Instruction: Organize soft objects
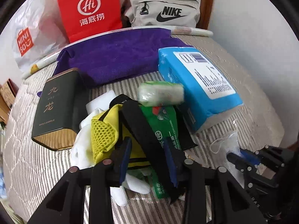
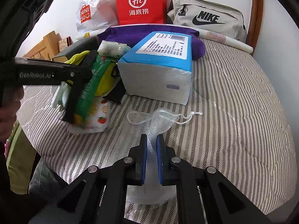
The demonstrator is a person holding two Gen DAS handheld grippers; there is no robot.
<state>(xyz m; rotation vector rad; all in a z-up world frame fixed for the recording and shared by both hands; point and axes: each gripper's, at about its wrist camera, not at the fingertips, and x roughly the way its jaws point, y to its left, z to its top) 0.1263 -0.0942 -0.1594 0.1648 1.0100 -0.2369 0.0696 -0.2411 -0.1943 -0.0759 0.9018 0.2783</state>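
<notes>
The right gripper point(image 2: 151, 140) pinches a white mesh pouch point(image 2: 160, 120) between its blue pads, jaws pressed nearly together on the netting; the pouch's free end and its drawstring loop lie on the striped bed cover point(image 2: 233, 102) just ahead of the fingertips. Beyond the pouch sits a blue tissue pack point(image 2: 158, 63), printed label up.

To the right gripper's left, the left gripper point(image 1: 149, 155) hangs over a heap of soft things. Its jaws stand partly spread, with a black strap point(image 1: 138, 123) and a green plastic packet point(image 1: 166, 130) lying between the pads; whether either pad actually presses on them is hard to tell from the wrist view. Just left of its fingers is a yellow mesh pouch point(image 1: 104, 136), and under that a white cloth point(image 1: 82, 149). A small wrapped green-and-white pack point(image 1: 160, 93) rests just ahead of the heap, touching the tissue pack. Left of the heap stands a dark green tin point(image 1: 56, 110) with gold characters.

Farther out, a purple towel point(image 1: 115, 56) lies folded across the bed. Behind it, against the wall, are a white plastic bag point(image 1: 29, 37), a red paper bag point(image 1: 89, 9) and a grey Nike bag point(image 1: 164, 11).
</notes>
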